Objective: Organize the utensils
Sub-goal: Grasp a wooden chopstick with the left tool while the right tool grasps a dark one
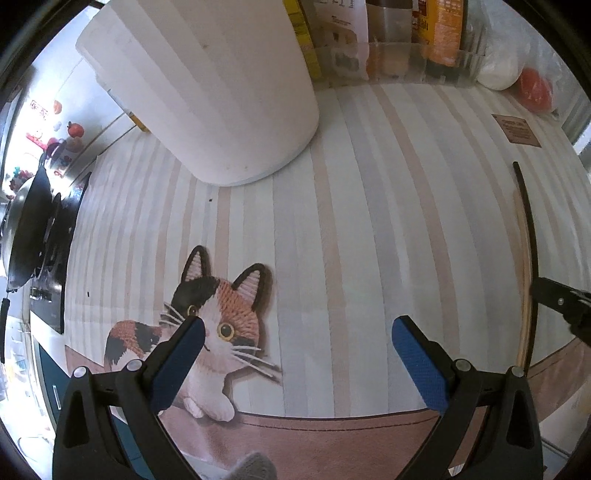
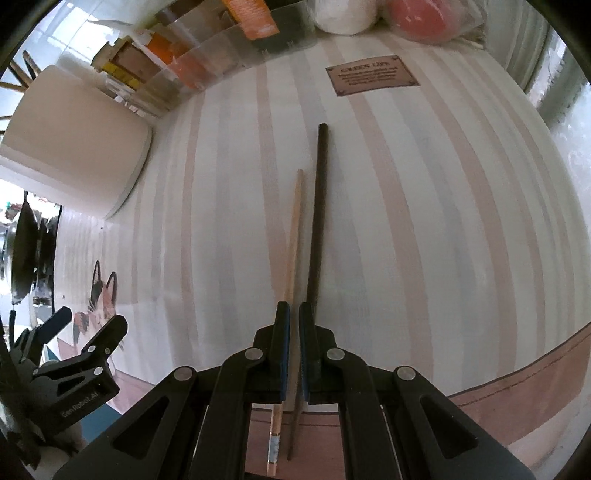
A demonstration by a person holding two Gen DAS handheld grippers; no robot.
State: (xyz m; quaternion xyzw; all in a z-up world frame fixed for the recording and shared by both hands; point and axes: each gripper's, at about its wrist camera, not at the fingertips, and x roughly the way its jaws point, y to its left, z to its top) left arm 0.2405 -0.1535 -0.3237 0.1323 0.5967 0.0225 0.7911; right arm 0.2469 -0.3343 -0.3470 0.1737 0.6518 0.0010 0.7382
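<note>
Your right gripper (image 2: 291, 321) has its two jaws pressed almost together, with two chopsticks running under them: one wooden chopstick (image 2: 294, 236) and one black chopstick (image 2: 318, 221). Whether the pads pinch the wooden one or merely sit over it, you cannot tell from here. Both sticks lie side by side on the striped mat (image 2: 424, 229), just beside each other, the black one reaching farther away from you. Your left gripper (image 1: 297, 354) has its two blue pads (image 1: 417, 365) spread wide with nothing between them, hanging over the one cat picture (image 1: 218, 325) at the mat's near edge. Beyond it stands one white container (image 1: 221, 92). At the far edge sits one clear organizer (image 1: 391, 59) full of packets, with one white roll (image 2: 345, 16) and one red object (image 2: 421, 22) beside it.
</note>
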